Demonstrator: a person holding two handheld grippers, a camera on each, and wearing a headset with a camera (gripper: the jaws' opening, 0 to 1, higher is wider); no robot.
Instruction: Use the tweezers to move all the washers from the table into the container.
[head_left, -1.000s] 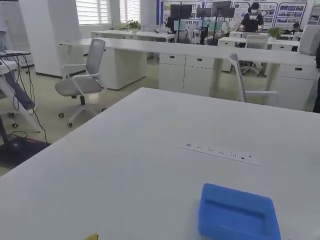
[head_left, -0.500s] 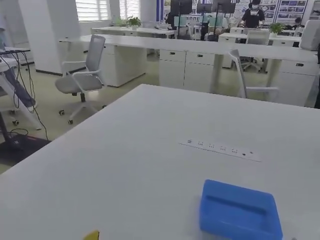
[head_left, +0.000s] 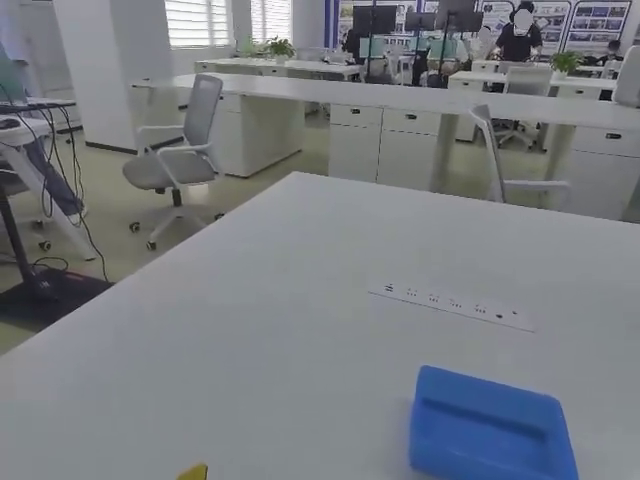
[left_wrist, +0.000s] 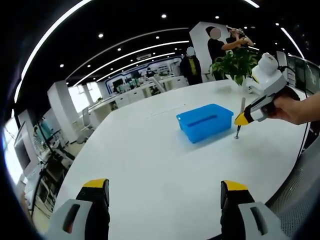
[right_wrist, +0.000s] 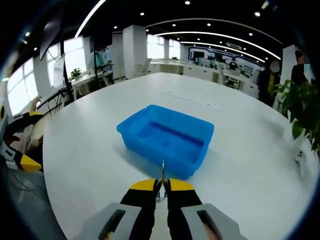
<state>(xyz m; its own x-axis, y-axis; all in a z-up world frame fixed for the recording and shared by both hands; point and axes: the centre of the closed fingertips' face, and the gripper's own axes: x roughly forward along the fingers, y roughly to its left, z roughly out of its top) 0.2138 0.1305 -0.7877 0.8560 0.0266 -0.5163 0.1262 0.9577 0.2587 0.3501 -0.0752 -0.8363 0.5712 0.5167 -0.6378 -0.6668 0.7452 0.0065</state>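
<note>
Blue container (right_wrist: 150, 152) unmoved, bare inside, tweezers (right_wrist: 162, 172) in right gripper (right_wrist: 161, 186)

We see the container (head_left: 445, 450) sliced by the head view's bottom edge, and the tweezers (right_wrist: 162, 170) mostly buried between the pinched jaws of the right gripper (right_wrist: 162, 185), tip too small to read.

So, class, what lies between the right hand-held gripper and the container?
Right gripper view: the tweezers poke from the hand-held gripper toward the container; beneath them, bare table.
</note>
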